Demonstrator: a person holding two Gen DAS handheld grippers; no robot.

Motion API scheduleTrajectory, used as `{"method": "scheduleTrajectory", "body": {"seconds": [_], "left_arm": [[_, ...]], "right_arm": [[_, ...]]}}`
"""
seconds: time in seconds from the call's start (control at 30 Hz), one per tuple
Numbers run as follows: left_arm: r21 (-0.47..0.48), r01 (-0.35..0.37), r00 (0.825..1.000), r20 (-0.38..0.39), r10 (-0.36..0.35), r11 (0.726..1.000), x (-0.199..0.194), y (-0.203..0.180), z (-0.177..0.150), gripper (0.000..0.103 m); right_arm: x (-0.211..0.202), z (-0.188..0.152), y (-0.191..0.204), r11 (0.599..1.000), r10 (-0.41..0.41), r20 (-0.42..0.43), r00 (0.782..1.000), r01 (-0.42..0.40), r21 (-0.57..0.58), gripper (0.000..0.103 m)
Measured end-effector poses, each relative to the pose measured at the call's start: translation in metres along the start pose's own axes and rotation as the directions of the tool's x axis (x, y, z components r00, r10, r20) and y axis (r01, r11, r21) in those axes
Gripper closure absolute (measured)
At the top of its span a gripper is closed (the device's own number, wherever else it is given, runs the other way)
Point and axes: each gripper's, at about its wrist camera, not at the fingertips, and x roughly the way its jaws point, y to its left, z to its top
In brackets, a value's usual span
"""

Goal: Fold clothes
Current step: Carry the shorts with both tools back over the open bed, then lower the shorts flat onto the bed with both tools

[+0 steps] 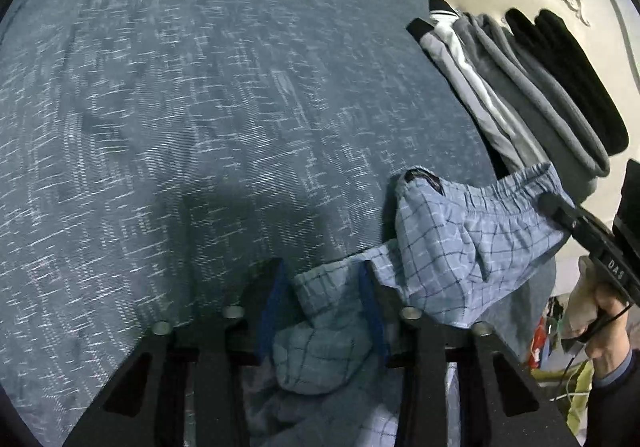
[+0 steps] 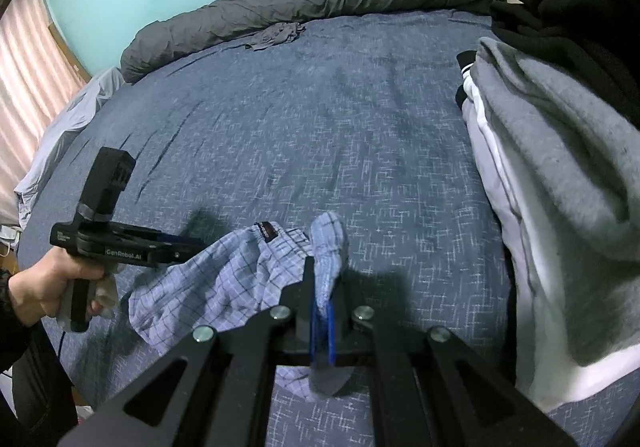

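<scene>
- Where the left wrist view looks down, the left gripper [image 1: 326,287] holds its jaws narrow around a bunched edge of the checked shorts [image 1: 460,239] on the blue bedspread [image 1: 200,107].
- In the right wrist view, the right gripper [image 2: 322,287] is clamped on another bunch of the shorts, beside stacked folded clothes [image 2: 560,187].

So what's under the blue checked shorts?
The checked shorts hang from both grippers just over the blue patterned bedsheet, and their dark shadow falls on it. The patch of sheet directly beneath the cloth is covered, so anything there cannot be seen.
</scene>
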Motion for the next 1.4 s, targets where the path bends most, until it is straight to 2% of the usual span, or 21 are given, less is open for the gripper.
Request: {"method": "scheduleTrajectory", "body": {"seconds": [0.07, 0.27, 0.47, 0.63, 0.83, 1.03, 1.3, 1.4], "left_arm": [[0.002, 0.005, 1.0, 0.005, -0.005, 1.0, -0.001, -0.002, -0.002, 0.093], [0.022, -0.002, 0.997, 0.073, 0.0, 1.0, -0.028, -0.002, -0.004, 0.097], [0.071, -0.053, 0.982, 0.187, 0.039, 0.996, -0.086, -0.013, -0.005, 0.097], [0.115, -0.097, 0.956, 0.289, 0.06, 0.989, -0.136, -0.037, 0.003, 0.097], [0.157, -0.152, 0.916, 0.394, 0.079, 0.976, -0.212, -0.052, -0.005, 0.097], [0.167, -0.187, 0.883, 0.461, 0.091, 0.968, -0.269, -0.066, -0.011, 0.097], [0.194, -0.224, 0.849, 0.52, 0.094, 0.955, -0.327, -0.075, -0.042, 0.097], [0.224, -0.253, 0.833, 0.546, 0.094, 0.941, -0.35, -0.086, -0.058, 0.097]], "right_arm": [[0.0, 0.0, 0.0, 1.0, 0.001, 0.002, 1.0, -0.001, 0.005, 0.1], [-0.007, -0.003, 0.005, 1.0, 0.006, 0.02, 1.0, -0.006, 0.006, 0.1], [-0.027, 0.001, 0.011, 1.0, 0.005, 0.076, 0.997, -0.006, 0.007, 0.1], [-0.053, 0.009, 0.024, 1.0, 0.019, 0.161, 0.987, -0.018, -0.008, 0.1], [-0.097, 0.019, 0.042, 0.998, 0.055, 0.272, 0.961, -0.044, -0.045, 0.1], [-0.128, 0.031, 0.052, 0.997, 0.077, 0.342, 0.936, -0.062, -0.055, 0.1], [-0.163, 0.035, 0.071, 0.989, 0.14, 0.409, 0.902, -0.106, -0.104, 0.1], [-0.179, 0.031, 0.08, 0.983, 0.171, 0.432, 0.885, -0.126, -0.133, 0.1]]}}
